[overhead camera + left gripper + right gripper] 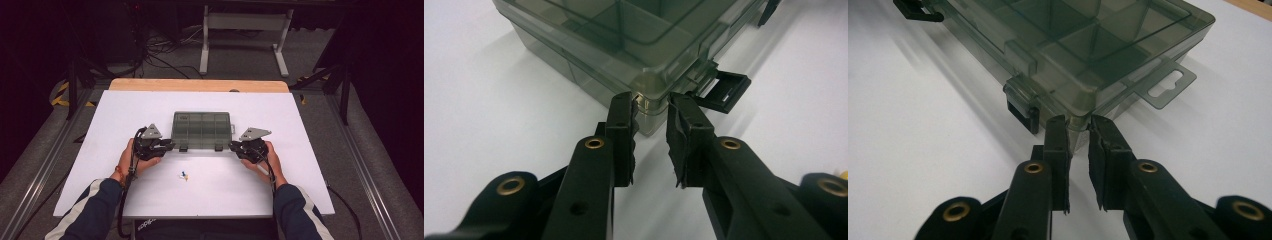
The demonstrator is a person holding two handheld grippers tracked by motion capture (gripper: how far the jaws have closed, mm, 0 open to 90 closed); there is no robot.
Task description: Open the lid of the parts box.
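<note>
Box: a smoky, see-through compartment box (pixel 201 130) lies flat in the middle of my white table (pixel 125 125), lid down, well inside every edge.
Left gripper: my left gripper (pixel 169 146) sits at the box's near left corner; in the left gripper view (pixel 650 107) the jaws stand a narrow gap apart with their tips against that corner, one on each side of it.
Right gripper: my right gripper (pixel 233 145) meets the near right corner; in the right gripper view (pixel 1078 125) its jaws are nearly together and pinch the corner's edge.
Open room: bare white board spreads to the left, right and front of the box; the wooden strip (pixel 200 85) runs along the far edge.
Loose bit: a small blue and yellow piece (pixel 185 175) lies on the table between my forearms, apart from the box.
Left gripper view adds: a black latch (pixel 724 92) hanging open, just right of the jaws.
Right gripper view adds: a hanging tab (pixel 1168 82) with a slot sticking out of the side, and a black latch (pixel 1023 112) left of the jaws.
</note>
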